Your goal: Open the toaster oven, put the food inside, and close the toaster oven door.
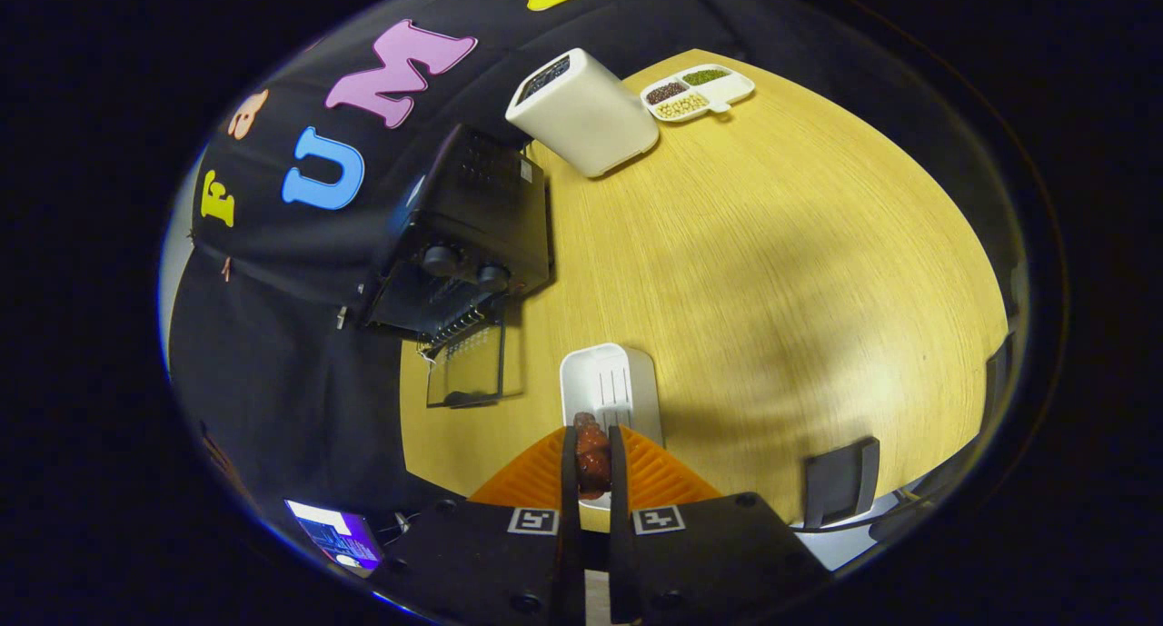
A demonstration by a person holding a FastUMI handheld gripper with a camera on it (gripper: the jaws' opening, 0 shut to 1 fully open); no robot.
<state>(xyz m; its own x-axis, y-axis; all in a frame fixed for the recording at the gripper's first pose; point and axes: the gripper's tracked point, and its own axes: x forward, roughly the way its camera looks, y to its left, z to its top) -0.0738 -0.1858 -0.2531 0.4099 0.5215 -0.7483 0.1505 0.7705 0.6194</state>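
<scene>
Ribbed orange claw (592,467) pinches glossy, lumpy reddish-brown food (591,460) above white rectangular tray (611,385).

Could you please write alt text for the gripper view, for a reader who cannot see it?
The gripper is shut on a reddish-brown piece of food, held above a white tray on a wooden table. Beyond it, a black toaster oven stands with its glass door folded down open. Farther off are a white box and a divided dish of beans.
</scene>
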